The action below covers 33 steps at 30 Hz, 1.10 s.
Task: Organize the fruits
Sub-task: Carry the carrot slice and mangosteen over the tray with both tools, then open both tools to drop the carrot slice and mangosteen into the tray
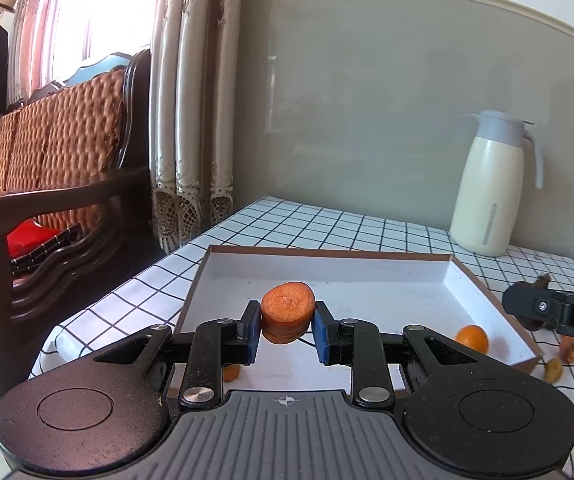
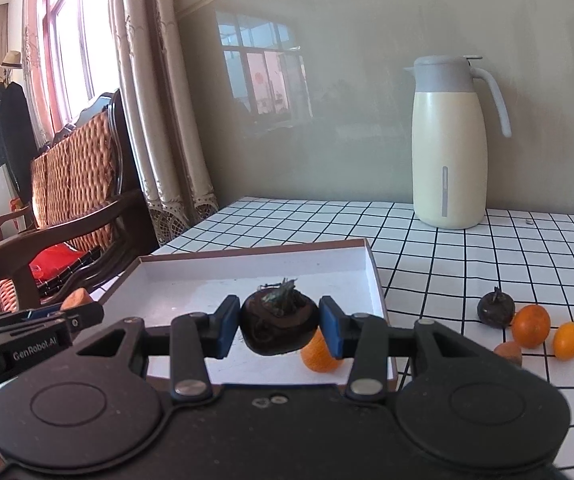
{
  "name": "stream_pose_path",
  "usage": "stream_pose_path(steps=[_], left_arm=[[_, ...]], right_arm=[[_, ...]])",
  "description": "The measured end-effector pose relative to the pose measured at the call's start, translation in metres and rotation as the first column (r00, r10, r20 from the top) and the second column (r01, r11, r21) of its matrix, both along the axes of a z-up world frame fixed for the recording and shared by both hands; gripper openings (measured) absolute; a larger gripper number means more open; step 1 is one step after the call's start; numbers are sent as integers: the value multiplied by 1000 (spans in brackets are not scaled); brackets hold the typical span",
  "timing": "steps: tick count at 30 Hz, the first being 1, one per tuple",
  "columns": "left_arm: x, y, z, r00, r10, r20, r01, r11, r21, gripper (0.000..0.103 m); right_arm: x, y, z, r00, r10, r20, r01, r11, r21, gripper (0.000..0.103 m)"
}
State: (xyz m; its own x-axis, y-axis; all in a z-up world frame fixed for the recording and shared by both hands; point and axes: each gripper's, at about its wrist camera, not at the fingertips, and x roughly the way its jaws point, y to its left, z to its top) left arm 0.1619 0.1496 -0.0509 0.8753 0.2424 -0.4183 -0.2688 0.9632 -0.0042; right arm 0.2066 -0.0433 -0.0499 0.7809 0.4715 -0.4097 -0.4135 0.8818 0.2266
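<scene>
Both your grippers hold produce over the tray (image 1: 471, 280).
Left gripper (image 1: 285, 330) pinches the carrot chunk (image 1: 287, 312); right gripper (image 2: 279, 326) clamps the dark fruit (image 2: 279, 326), oranges (image 2: 530, 326) at 3 o'clock.

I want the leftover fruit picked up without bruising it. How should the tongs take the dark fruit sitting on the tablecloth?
Probably grip the dark fruit across its round belly, coming from above. Its stem tuft points up, and the orange crowds its right side, so close front-to-back rather than sideways.
</scene>
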Motion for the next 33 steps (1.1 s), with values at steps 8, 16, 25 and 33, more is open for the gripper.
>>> stream_pose_path(steps=[8,16,25,33], left_arm=[[24,12,-9,1000,26,-17,-26,1000,4,28],[42,26,-20,997,60,-38,-60,998,2,28],[67,37,-30,995,78,-67,-78,997,3,28],[78,43,-35,993,94,-74,-95,995,-12,28]], right_arm=[[26,2,-8,1000,-19,-10,19,1000,-15,35],[50,9,-17,999,-20,-28,19,999,-37,35],[74,22,-27,998,-20,-59,16,998,-59,35],[87,31,-31,995,-45,-84,36,994,-100,65]])
